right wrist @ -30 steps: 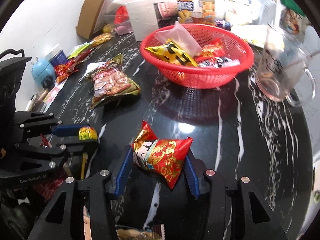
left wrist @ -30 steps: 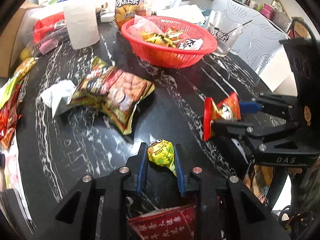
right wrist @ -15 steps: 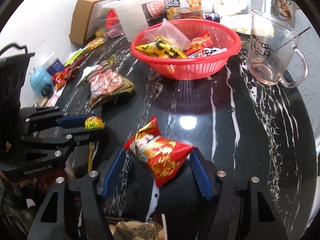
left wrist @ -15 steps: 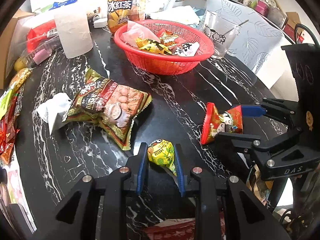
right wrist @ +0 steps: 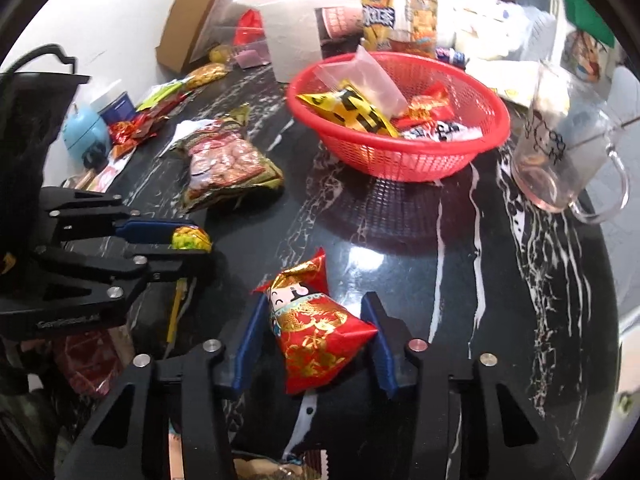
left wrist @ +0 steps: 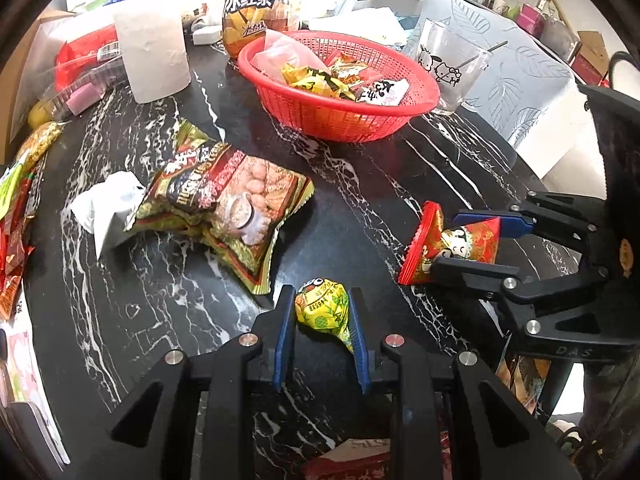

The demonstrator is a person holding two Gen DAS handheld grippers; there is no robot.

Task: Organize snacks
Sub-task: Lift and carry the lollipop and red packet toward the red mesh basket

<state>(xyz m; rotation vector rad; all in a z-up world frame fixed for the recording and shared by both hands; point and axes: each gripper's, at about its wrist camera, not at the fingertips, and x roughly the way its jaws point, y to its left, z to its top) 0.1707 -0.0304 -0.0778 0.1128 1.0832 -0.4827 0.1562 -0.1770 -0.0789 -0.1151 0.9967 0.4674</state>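
Observation:
My left gripper (left wrist: pixel 320 292) is shut on a small yellow-green wrapped candy (left wrist: pixel 322 308), low over the black marble table (left wrist: pixel 360 184); the right wrist view shows the left gripper (right wrist: pixel 200 240) at the left with the candy (right wrist: pixel 191 237) at its tips. A red and gold snack packet (right wrist: pixel 316 328) sits between the blue pads of my right gripper (right wrist: pixel 314 300). Its jaws are closing and both pads touch the packet. In the left wrist view the right gripper (left wrist: pixel 448 240) holds that packet (left wrist: pixel 448 240) at the right. A red mesh basket (left wrist: pixel 340 120) with several snacks stands farther back.
A large green-brown snack bag (left wrist: pixel 224 200) and crumpled white paper (left wrist: pixel 104 204) lie to the left. A glass mug (right wrist: pixel 560 160) stands right of the basket (right wrist: pixel 400 160). A paper roll (left wrist: pixel 152 60), a drink bottle (left wrist: pixel 256 8), a cardboard box (right wrist: pixel 200 20) and loose packets crowd the back and left edge.
The right jaws spread wider around the red packet, then closed in on it again, and the packet turned more upright. The left gripper kept its hold on the candy.

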